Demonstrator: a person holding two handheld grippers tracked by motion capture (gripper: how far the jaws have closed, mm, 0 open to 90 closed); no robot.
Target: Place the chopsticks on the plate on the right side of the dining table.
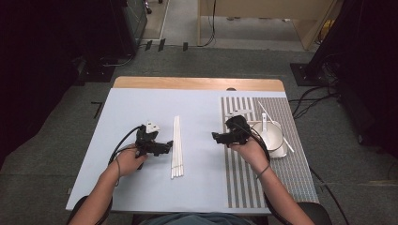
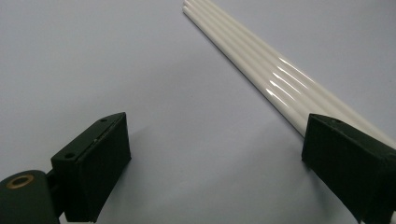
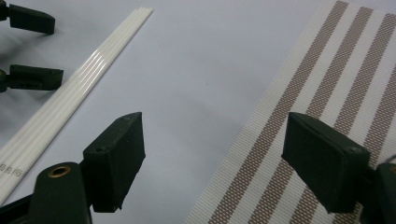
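Your left gripper (image 1: 165,148) sits low over the pale blue table cover (image 1: 141,112), jaws spread wide with nothing between them; in the left gripper view the gap between its jaws (image 2: 215,154) holds only bare cover. Your left hand (image 1: 126,161) grips it from behind, cable trailing back toward your forearm. Just beside the jaw tips lies the bundle of white rods (image 1: 177,146), four side by side and touching, lying straight along the cover from near to far. In the left gripper view the white rods run past the right-hand jaw, close to it or under its edge; contact cannot be told. Further right, your right gripper (image 1: 216,136) points back toward the rods, well apart from them, jaws also spread and empty (image 3: 212,149); one jaw hangs over the blue cover, the other over the striped mat (image 1: 244,187). Your right hand (image 1: 248,150) rests at the mat's left part. Behind it on the mat stands a white bowl (image 1: 277,136) with a white spoon (image 1: 264,123) in it.
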